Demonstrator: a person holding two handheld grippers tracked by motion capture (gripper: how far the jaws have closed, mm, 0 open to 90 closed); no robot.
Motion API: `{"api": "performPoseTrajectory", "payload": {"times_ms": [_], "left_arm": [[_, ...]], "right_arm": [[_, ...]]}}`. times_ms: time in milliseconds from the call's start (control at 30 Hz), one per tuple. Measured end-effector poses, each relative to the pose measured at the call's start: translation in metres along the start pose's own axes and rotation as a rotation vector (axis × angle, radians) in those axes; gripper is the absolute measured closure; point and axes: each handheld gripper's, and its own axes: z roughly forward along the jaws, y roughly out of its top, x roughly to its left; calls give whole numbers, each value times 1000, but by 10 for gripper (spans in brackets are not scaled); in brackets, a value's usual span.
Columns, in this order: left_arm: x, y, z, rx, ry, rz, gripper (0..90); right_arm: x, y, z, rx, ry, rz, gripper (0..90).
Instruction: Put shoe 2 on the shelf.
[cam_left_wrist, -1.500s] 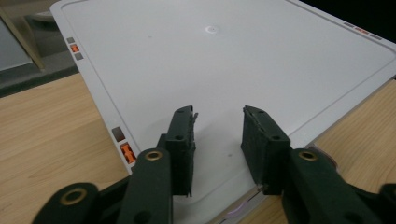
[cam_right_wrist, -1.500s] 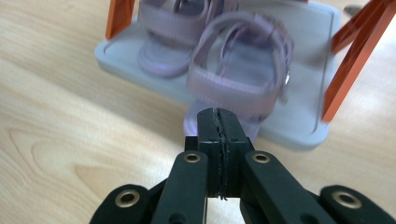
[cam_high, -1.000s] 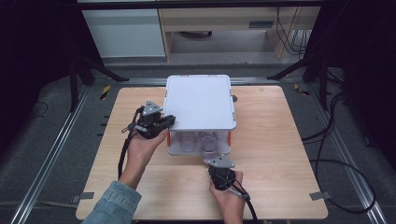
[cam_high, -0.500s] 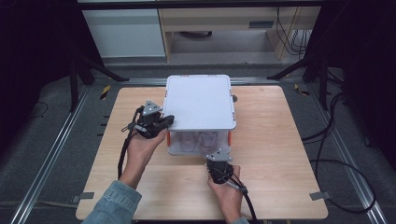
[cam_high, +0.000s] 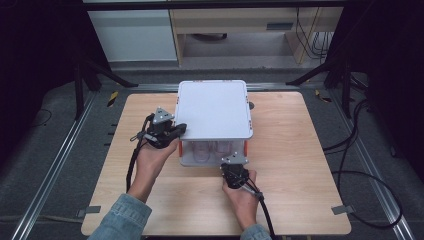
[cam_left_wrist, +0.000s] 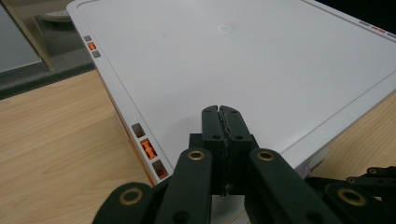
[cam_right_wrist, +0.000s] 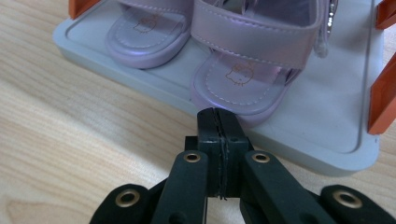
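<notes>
We watched the right gripper (cam_high: 234, 161) slide up the table (cam_high: 300, 165) toward the box (cam_high: 214, 111): a second before, it had sat back from the open front, and now its tip was right at the grey tray (cam_right_wrist: 327, 140). Its jaws were pressed together on nothing, the tip just short of the toe of one lilac sandal (cam_right_wrist: 247, 79), with the second sandal (cam_right_wrist: 147, 39) lying beside it on the tray. Our left gripper (cam_left_wrist: 223, 122) had held its place over the near left corner of the white lid (cam_left_wrist: 243, 60); its jaws had just finished closing and gripped nothing
</notes>
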Motion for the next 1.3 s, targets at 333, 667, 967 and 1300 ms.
{"api": "performPoseTrajectory", "payload": {"times_ms": [333,667,967,1300], "left_arm": [[0,0,0,0,-1,-1,891],[-2,-1,-1,-6,-5,11,863],[-2,-2,-11,-87,-2,-1,584],[26,-11,-48,-140,48,-22,191]], "right_arm": [[-4,5,7,6,-1,9,900],[-3,7,5,-13,5,2,798],[-2,9,-10,-44,38,-12,626],[-16,3,-40,-77,59,-65,370]]}}
